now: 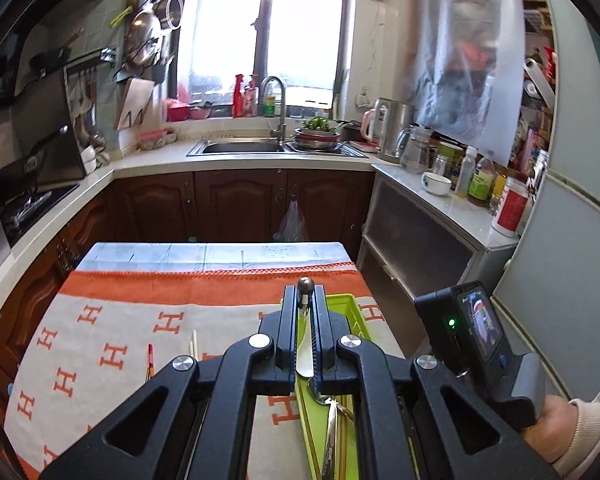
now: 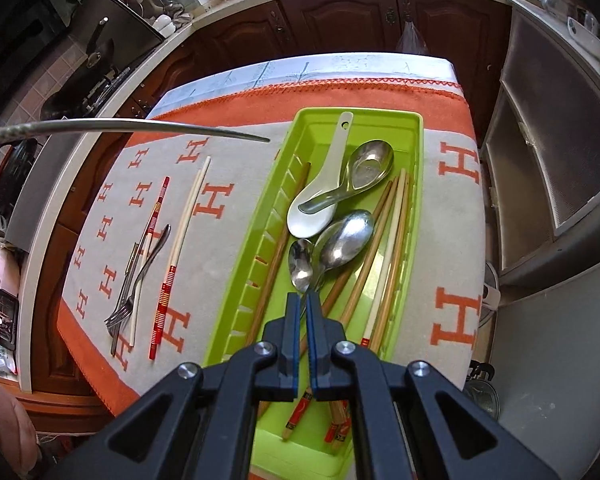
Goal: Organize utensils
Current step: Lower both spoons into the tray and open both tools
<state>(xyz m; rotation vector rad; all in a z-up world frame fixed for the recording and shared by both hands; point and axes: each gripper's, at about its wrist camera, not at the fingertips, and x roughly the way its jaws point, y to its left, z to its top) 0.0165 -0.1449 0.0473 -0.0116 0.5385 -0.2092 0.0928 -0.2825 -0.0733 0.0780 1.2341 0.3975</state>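
A green utensil tray [image 2: 414, 120] is lying on the worktop [image 2: 228, 264], over an orange-and-grey blanket patterned with the letter H. The tray is holding a white ceramic spoon [image 2: 320, 196], a short-handled metal spoon [image 2: 364, 172], a larger steel spoon [image 2: 346, 240], a small teaspoon [image 2: 301, 264] and several wooden chopsticks [image 2: 380, 240].

The right gripper [image 2: 303, 300] is pointing steeply down into the tray, its jaws drawn together at the teaspoon's handle; whether they are pinching it cannot be told.

The left gripper [image 1: 305, 296] is hovering above the tray, its jaws clamped on a metal utensil with a ball end [image 1: 305, 286]; a long thin metal handle [image 2: 140, 126] is showing at the upper left of the right wrist view.

Left of the tray, on the blanket, forks [image 2: 134, 292], a red-striped chopstick [image 2: 165, 292] and a white chopstick [image 2: 192, 200] are lying side by side.

A sleeved hand [image 1: 556, 428] is gripping the right gripper's handle.
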